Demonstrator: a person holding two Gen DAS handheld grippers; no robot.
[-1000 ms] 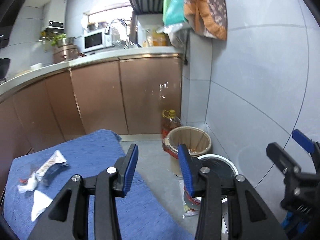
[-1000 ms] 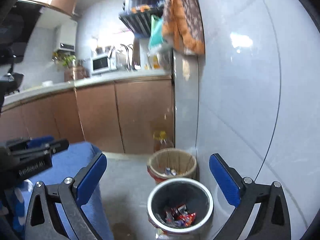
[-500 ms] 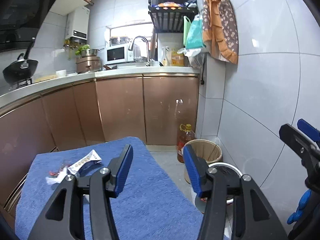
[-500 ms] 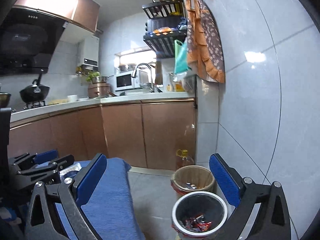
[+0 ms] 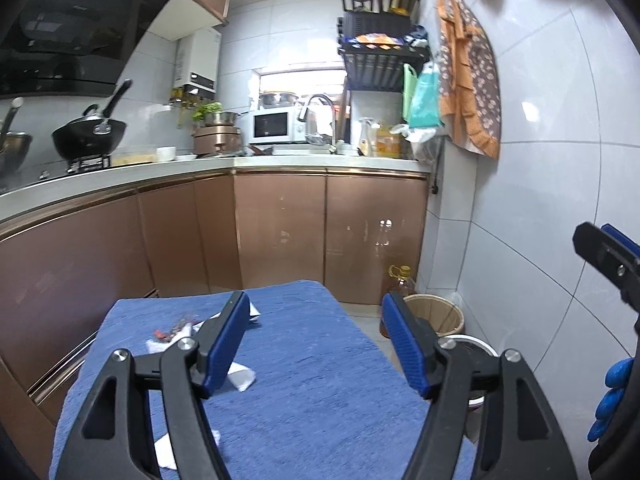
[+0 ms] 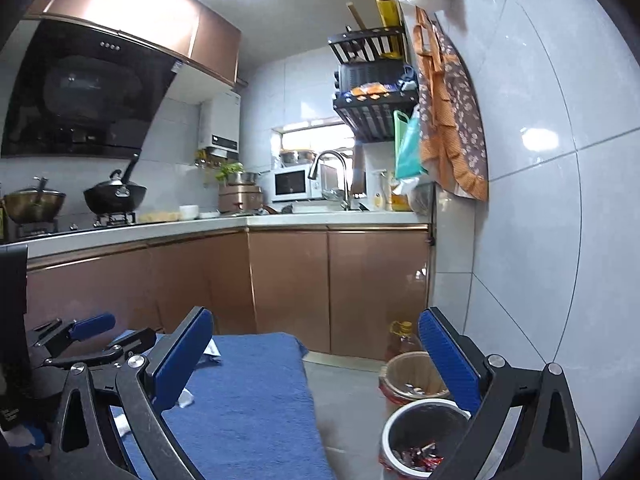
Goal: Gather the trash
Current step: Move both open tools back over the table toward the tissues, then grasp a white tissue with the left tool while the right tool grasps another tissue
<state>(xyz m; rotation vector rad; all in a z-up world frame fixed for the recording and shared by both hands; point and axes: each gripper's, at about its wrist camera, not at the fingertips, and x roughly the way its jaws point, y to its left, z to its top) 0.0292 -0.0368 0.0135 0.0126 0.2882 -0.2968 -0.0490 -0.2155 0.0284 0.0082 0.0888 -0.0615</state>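
A blue cloth covers a table (image 5: pixel 320 380), seen also in the right wrist view (image 6: pixel 248 400). Trash lies on it: a red and white wrapper (image 5: pixel 172 330), a white scrap (image 5: pixel 242 380) and another white scrap (image 5: pixel 166 454) near the front. My left gripper (image 5: pixel 314 344) is open and empty above the cloth. My right gripper (image 6: pixel 316 356) is open and empty, held right of the table. A white-rimmed bin (image 6: pixel 424 436) with red wrappers inside stands on the floor below it, partly hidden in the left wrist view (image 5: pixel 468 346).
A tan basket (image 6: pixel 412 376) and an oil bottle (image 6: pixel 402 340) stand behind the bin against the tiled wall (image 6: pixel 540 280). Brown cabinets (image 5: pixel 280 232) with a counter run along the back and left. The right gripper shows at the left wrist view's right edge (image 5: pixel 604 256).
Both grippers have risen and tilted up, away from the bin. The table cloth and its trash now fill more of the left view. Both stay open and empty.
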